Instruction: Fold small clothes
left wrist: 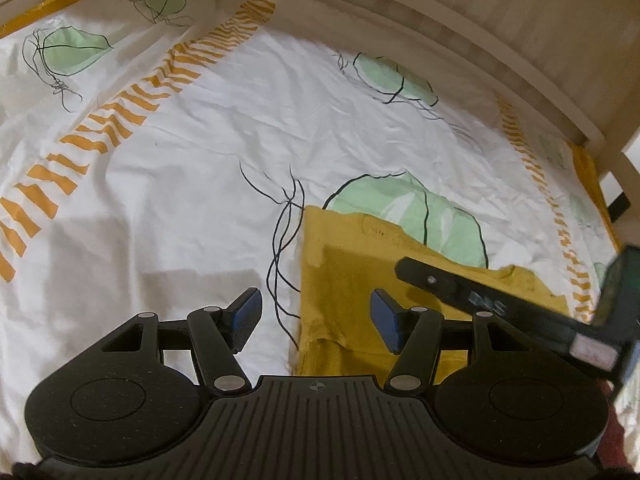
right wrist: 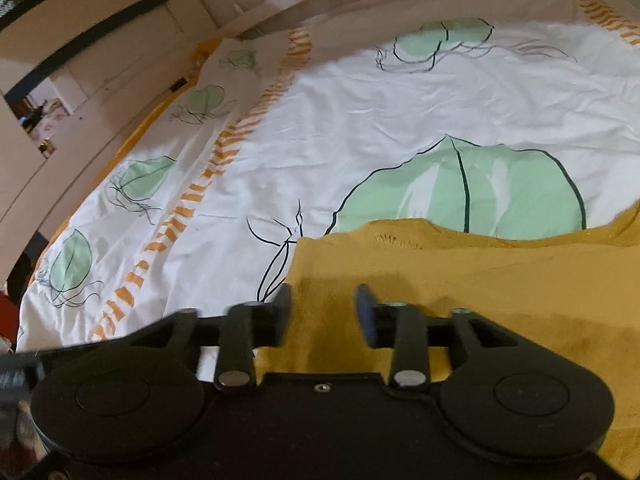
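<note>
A mustard-yellow garment [left wrist: 352, 264] lies flat on a white bed sheet [left wrist: 224, 128] printed with green leaves and orange stripes. My left gripper [left wrist: 316, 312] is open and empty, low over the garment's left edge, with its right finger over the cloth. The right gripper's arm [left wrist: 480, 300] crosses the left wrist view above the garment. In the right wrist view the garment [right wrist: 500, 280] fills the lower right. My right gripper [right wrist: 324, 308] is open and empty just above the garment's left part.
A pale wooden bed frame [left wrist: 460, 28] curves along the far side of the sheet. In the right wrist view a light wall with dark trim [right wrist: 80, 40] stands beyond the bed's left edge [right wrist: 132, 140].
</note>
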{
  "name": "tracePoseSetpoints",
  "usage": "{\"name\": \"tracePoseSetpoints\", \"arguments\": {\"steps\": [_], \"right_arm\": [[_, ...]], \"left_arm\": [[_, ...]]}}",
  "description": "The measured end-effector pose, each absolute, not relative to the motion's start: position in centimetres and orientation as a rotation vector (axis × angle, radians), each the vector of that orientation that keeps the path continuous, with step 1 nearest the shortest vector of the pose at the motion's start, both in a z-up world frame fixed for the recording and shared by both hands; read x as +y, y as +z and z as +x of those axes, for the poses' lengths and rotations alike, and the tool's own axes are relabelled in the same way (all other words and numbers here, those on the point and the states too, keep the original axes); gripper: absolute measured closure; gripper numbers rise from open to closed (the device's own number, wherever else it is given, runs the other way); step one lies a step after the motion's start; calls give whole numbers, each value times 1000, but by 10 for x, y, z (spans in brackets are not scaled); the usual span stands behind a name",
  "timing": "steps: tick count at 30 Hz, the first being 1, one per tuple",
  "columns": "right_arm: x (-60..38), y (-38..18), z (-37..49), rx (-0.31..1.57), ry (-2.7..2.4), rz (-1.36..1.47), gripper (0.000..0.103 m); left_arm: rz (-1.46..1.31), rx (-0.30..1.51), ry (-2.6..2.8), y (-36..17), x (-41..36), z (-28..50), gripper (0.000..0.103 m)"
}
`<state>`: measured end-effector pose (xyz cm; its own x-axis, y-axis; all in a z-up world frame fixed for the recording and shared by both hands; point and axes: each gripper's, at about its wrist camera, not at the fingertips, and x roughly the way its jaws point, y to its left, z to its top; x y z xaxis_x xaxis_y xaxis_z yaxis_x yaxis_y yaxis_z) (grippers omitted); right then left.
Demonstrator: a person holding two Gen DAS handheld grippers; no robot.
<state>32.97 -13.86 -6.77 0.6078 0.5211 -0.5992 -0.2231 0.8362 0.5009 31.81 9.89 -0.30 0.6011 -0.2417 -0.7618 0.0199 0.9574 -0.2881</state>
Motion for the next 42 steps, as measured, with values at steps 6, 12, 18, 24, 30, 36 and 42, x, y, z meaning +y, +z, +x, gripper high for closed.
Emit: {"name": "tracePoseSetpoints", "arguments": {"steps": [6, 12, 18, 24, 30, 36, 42], "right_arm": [[-182, -64, 305, 761, 380, 361, 44], [-243, -64, 278, 729, 259, 283, 42], [-291, -68, 257, 708, 175, 187, 39], [-311, -74, 244, 689, 161, 70, 35], [-332, -92, 224, 641, 150, 105, 35], [-363, -102, 236, 688, 91, 266, 34], [-368, -103, 241, 689, 74, 290, 29]], "left_arm": [[-246, 931, -149, -12, 95, 325, 45], [-240, 924, -194, -23, 80, 330, 45], [-240, 944, -244, -47, 56, 338, 45], [-209, 977, -258, -74, 39, 344, 45], [-223, 980, -256, -84, 39, 351, 46], [-216, 961, -314, -90, 29, 353, 46], [-293, 953, -358, -91, 30, 354, 95]]}}
